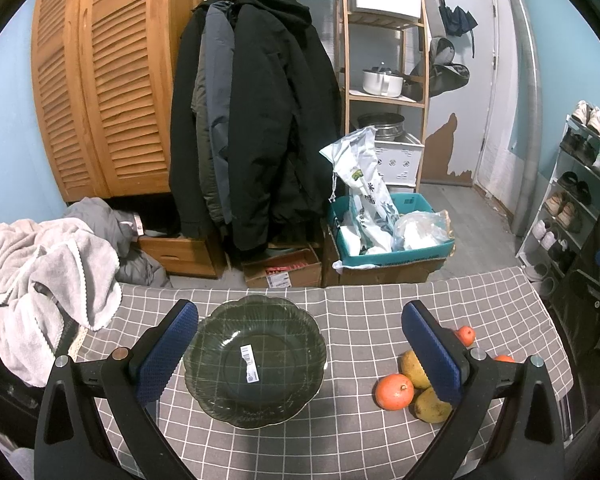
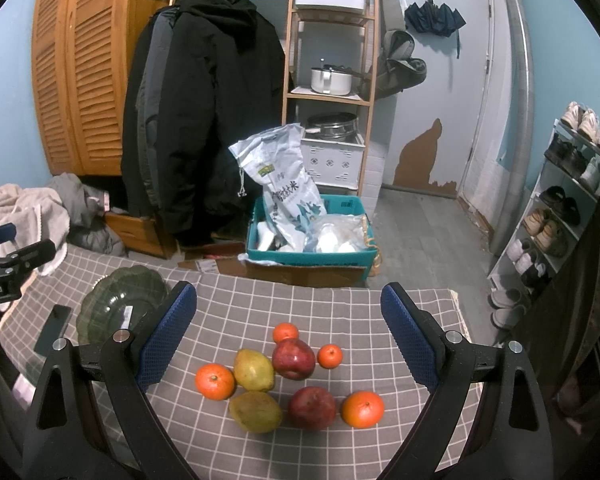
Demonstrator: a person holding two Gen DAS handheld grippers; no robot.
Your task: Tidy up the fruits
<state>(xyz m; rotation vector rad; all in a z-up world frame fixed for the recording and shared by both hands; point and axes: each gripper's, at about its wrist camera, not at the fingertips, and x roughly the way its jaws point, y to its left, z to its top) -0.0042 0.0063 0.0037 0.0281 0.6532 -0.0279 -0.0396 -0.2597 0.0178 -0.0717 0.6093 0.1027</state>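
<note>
- We are holding the left gripper (image 1: 300, 344) above the table (image 1: 360, 448), fingers spread wide and gripping nothing.
- The dark green glass plate (image 1: 256, 360) is lying on the grey checked tablecloth (image 1: 364, 300), directly between the left gripper's blue pads (image 1: 168, 352); a white label is sticking to its centre.
- We are holding the right gripper (image 2: 288, 332) over the fruit group, its jaws also standing wide apart and empty.
- The fruits are sitting together on the cloth, to the right of the plate and well apart from it.
- Four oranges are lying there: one at the left (image 2: 215, 381), one at the right front (image 2: 363, 409), and two smaller ones at the rear (image 2: 285, 332) (image 2: 329, 355).
- Two mangoes (image 2: 254, 370) (image 2: 255, 411) are lying next to each other; the rear one is touching the left orange.
- Two red apples (image 2: 293, 359) (image 2: 312, 407) are resting to the right of the mangoes.
- A dark phone (image 2: 53, 329) is lying flat on the cloth, just left of the plate.
</note>
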